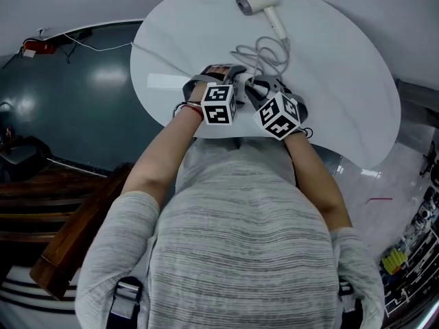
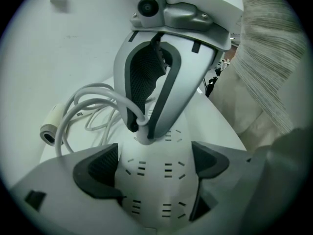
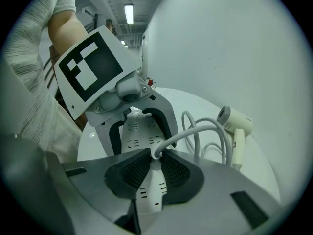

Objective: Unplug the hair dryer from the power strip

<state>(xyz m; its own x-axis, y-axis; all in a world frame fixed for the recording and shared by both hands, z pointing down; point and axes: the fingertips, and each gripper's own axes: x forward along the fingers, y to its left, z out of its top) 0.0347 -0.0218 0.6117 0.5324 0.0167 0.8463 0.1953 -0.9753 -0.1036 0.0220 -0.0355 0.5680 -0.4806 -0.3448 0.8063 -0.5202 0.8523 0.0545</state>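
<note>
A white power strip [image 2: 156,190] lies near the front edge of the round white table [image 1: 343,67]. My left gripper [image 2: 156,173] is shut on it, one dark pad against each long side. A white plug [image 3: 155,156] stands in the strip, and my right gripper [image 3: 154,169] is shut on it, its mesh pads pinching the plug's neck. In the left gripper view the right gripper [image 2: 141,129] faces me on that plug [image 2: 142,135]. The grey cord [image 1: 264,52] loops away to the cream hair dryer [image 1: 259,3], which lies at the table's far side. In the head view both grippers' marker cubes hide the strip.
The person's torso in a grey striped shirt presses against the table's near edge [image 1: 226,139]. Dark floor [image 1: 68,101] and a wooden bench [image 1: 75,232] lie to the left. Cord coils [image 3: 210,141] and the hair dryer [image 3: 234,121] sit just beyond the strip.
</note>
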